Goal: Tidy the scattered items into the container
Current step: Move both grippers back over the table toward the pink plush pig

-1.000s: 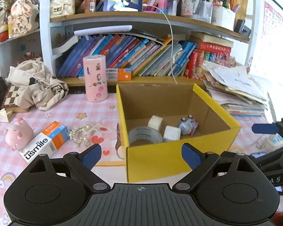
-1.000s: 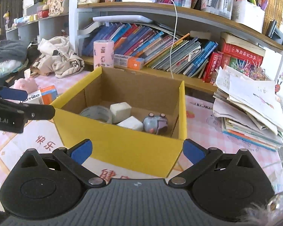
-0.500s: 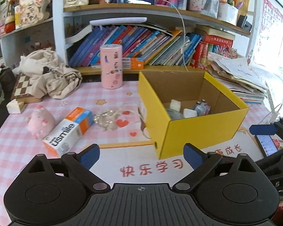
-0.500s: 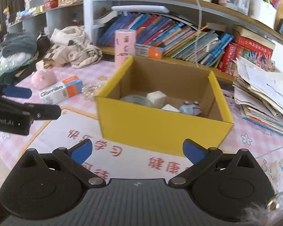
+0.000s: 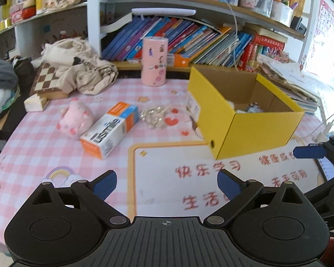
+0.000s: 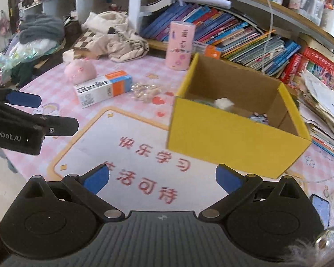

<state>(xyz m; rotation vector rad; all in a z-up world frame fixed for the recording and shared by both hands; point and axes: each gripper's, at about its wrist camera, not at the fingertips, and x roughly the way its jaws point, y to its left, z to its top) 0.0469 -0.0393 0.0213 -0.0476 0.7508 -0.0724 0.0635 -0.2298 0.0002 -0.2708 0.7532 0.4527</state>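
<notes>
A yellow cardboard box [image 5: 260, 131] [image 6: 229, 140] stands open on the pink checked table, with a white cube [image 6: 223, 103] and a small grey toy [image 6: 258, 118] inside. Left of it lie a usmile toothpaste box [image 5: 110, 131] [image 6: 102, 87], a pink plush pig [image 5: 76, 116] [image 6: 80, 71] and a bead bracelet [image 5: 153, 116] [image 6: 143, 91]. My left gripper [image 5: 167, 183] is open and empty above the mat. My right gripper [image 6: 161, 178] is open and empty in front of the yellow box.
A pink cylinder [image 5: 154, 61] stands behind the scattered items. A checkerboard box and crumpled cloth [image 5: 78, 66] lie at the back left. Bookshelves fill the back. Paper stacks [image 6: 322, 102] sit right of the box. A phone [image 6: 320, 207] lies near the front right.
Both grippers have pulled back and up from the yellow box, so more of the table and the scattered items left of the box now show. Both stay open and empty.
</notes>
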